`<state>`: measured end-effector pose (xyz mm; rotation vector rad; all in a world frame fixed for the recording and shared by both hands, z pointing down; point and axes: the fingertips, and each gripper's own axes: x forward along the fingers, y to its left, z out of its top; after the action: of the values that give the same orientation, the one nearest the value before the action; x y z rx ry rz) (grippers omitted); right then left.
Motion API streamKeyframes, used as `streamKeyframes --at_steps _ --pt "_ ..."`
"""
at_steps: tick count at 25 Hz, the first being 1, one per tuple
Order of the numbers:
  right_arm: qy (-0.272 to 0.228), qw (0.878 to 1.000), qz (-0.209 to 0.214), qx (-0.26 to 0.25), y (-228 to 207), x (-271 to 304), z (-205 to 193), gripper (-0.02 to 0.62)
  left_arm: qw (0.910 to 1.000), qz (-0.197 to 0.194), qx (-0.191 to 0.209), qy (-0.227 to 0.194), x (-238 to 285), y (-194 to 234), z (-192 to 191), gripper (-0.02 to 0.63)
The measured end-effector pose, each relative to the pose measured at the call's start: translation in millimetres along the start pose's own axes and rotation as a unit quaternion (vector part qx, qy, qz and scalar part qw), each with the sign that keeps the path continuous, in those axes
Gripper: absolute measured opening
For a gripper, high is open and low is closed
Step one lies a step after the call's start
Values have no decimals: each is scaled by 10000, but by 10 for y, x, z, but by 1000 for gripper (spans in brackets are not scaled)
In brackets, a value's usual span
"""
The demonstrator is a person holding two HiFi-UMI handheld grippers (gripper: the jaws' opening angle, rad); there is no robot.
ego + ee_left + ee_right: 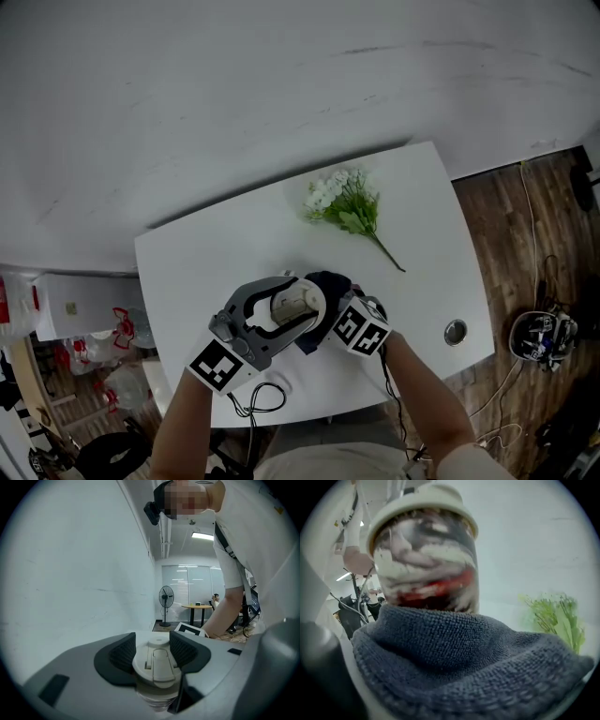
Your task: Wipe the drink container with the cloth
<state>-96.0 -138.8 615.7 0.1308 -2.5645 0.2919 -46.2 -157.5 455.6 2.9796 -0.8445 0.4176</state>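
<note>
**Item:** drink container [295, 302], clamped at its cap by the left hand-held gripper [153, 648] and held over the tabletop [234, 253].

**Cloth** [464, 658]: bunched in the grasp of the right hand-held gripper [336, 309] and pressed to the container's side.

**Risk:** the cap grip is judged shallow, so the container could be twisted loose by hard wiping.

**Surface:** white, with a flower sprig [345, 202] lying well apart.

**Room:** wood floor [525, 244], white wall.

The cloth [464, 667] covers the jaws of the right gripper [334, 314] and the bottle [426, 569] base beyond them. Flowers [555, 616] to the right of those jaws are blurred. Between the jaws of the left gripper [153, 654], only the lid [157, 663] shows (the body is cut off below).
</note>
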Motion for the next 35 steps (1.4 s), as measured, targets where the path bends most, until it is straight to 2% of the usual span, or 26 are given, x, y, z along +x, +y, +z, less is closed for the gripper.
streamKeyframes --at_steps 2,5,10,14,18,23,28,35 --pt "248 9993 -170 227 -6 4 -141 397 10000 4 5 2 7 -11 7 239" --pt "120 9981 -387 470 14 -115 -129 380 9999 52 -63 -92 15 -7 34 239" --pt "-492 9948 -815 359 102 -470 361 371 9994 209 -131 -254 11 15 79 239" --pt "-817 9900 -1067 439 147 -609 657 383 9980 518 -262 -238 22 39 98 242" --pt "-1020 9837 -1430 396 104 -572 660 393 9957 781 -424 -243 32 62 103 245" --pt "-1112 9771 -1747 496 -26 -319 496 408 9950 858 -461 -234 33 76 92 247" --pt "-857 9750 -1979 529 -130 -99 236 408 9938 921 -566 -277 20 94 90 247" --pt "19 9806 -1805 764 -170 107 -115 403 9934 970 -568 -243 18 92 78 247"
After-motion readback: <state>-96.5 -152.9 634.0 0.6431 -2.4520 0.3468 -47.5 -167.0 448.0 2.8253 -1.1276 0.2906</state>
